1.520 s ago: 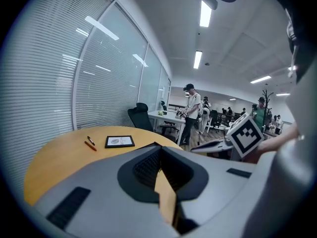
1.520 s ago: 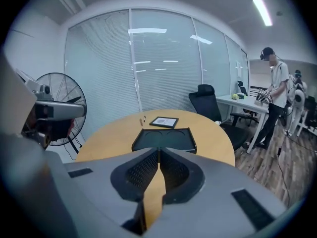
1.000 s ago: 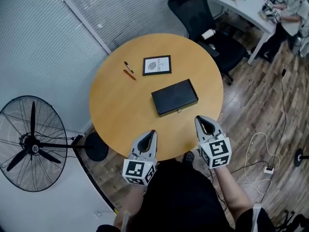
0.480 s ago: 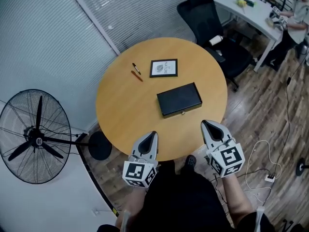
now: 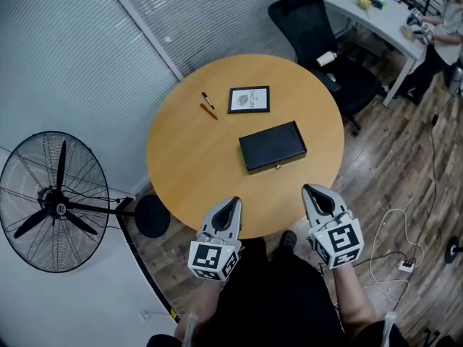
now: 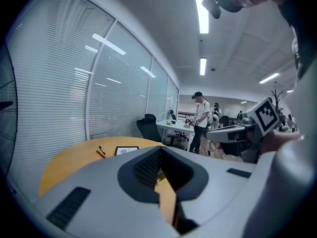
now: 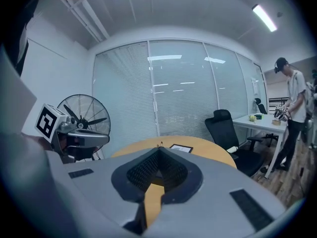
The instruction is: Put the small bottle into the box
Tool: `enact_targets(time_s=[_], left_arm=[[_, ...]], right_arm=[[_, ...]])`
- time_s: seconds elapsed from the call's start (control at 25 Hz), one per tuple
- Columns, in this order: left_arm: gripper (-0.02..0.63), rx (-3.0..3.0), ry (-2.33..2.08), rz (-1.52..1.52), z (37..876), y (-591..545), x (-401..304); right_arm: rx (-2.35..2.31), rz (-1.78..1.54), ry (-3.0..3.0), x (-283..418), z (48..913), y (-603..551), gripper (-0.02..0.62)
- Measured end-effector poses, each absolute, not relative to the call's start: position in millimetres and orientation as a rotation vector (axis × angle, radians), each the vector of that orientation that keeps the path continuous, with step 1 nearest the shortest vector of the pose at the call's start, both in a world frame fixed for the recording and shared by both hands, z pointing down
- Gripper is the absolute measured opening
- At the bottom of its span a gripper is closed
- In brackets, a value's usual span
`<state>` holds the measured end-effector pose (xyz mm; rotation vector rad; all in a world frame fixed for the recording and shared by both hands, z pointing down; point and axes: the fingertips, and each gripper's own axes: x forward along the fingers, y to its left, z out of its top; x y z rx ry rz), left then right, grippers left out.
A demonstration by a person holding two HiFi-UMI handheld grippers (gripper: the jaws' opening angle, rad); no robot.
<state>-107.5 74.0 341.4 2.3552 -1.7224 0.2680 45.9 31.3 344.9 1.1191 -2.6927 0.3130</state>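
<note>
closed black box (image 5: 273, 146) on round table (image 5: 188, 165), inside out of sight

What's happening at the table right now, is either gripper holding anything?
Nothing is being handled. A person stands at the near edge of the round table with the left gripper and right gripper held over that edge, both shut and empty. The black box lies closed near the table's middle, with a framed card and two pens beyond it. No small bottle shows in any view.
</note>
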Motion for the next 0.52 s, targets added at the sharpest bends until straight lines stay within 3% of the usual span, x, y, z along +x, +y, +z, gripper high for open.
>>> enact_targets(time_s=[0.52], left_arm=[[-0.002,2.341,-1.723,0.250,346.1,69.1,-101.4]], right_arm=[[1.100,0.285,-2.679,50.0,350.2,27.6,0.008]])
